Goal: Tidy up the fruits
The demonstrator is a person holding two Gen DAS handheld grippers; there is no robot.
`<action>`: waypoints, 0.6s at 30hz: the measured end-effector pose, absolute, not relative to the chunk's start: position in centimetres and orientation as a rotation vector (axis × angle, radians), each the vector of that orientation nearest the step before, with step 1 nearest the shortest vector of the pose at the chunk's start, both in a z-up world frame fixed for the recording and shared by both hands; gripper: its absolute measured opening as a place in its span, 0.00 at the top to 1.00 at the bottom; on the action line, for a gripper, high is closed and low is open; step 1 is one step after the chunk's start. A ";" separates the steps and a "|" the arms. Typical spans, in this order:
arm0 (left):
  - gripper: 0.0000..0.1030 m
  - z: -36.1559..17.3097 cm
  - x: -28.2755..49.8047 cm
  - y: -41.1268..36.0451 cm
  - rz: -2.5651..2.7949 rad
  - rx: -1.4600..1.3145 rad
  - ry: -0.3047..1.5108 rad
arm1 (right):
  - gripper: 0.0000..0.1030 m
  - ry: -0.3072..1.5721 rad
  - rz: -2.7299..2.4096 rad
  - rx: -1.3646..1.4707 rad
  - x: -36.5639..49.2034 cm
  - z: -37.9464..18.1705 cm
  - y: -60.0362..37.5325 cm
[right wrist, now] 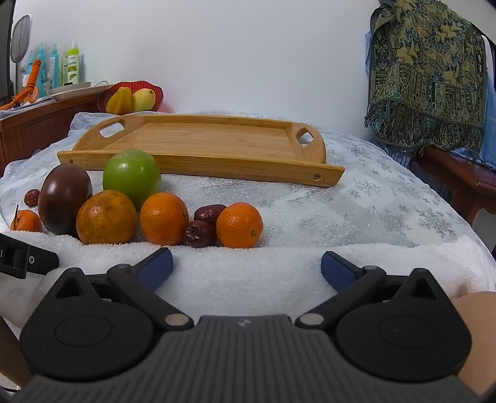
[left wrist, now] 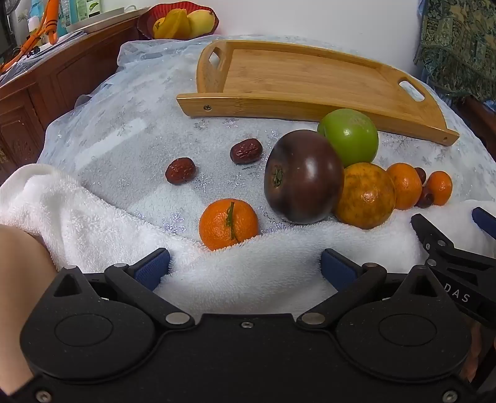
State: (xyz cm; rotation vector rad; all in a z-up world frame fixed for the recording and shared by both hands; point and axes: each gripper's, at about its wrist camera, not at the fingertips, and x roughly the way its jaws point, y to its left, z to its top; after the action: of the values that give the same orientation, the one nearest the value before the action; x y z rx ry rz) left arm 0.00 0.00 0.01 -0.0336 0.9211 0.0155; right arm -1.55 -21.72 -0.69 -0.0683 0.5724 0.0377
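Fruit lies on a silver-patterned cloth before an empty wooden tray (left wrist: 310, 77) (right wrist: 217, 139). A dark purple fruit (left wrist: 302, 176) (right wrist: 63, 198), a green apple (left wrist: 350, 136) (right wrist: 131, 173), a mottled orange (left wrist: 365, 195) (right wrist: 105, 217) and small tangerines (left wrist: 228, 223) (right wrist: 238, 224) cluster together, with red dates (left wrist: 179, 170) (right wrist: 200, 234) among them. My left gripper (left wrist: 246, 266) is open over the white towel (left wrist: 248, 272), just short of the stemmed tangerine. My right gripper (right wrist: 246, 266) is open too, nothing between its fingers, near the right-hand tangerine.
A red bowl (left wrist: 179, 18) (right wrist: 130, 93) of yellow fruit sits on a wooden sideboard (left wrist: 46, 80) at the back left, with bottles (right wrist: 62, 65) behind it. A patterned shawl (right wrist: 427, 77) hangs over a chair at the right. The other gripper's finger (left wrist: 434, 235) shows at the right edge.
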 end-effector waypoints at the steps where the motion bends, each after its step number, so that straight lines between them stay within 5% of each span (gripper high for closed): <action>1: 0.00 0.0 0.0 0.0 0.016 -0.034 0.921 | 0.00 0.570 0.038 -0.066 -1.6 -0.7 -21.7; 18: 0.00 0.0 0.0 0.0 0.017 -0.032 0.920 | 0.00 0.568 0.038 -0.069 -1.6 -0.7 -21.7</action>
State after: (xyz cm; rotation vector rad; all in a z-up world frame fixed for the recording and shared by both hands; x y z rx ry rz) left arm 0.00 0.00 0.00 -0.0316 0.9202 0.0167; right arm -1.62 -21.69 -0.72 -0.0688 0.5677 0.0377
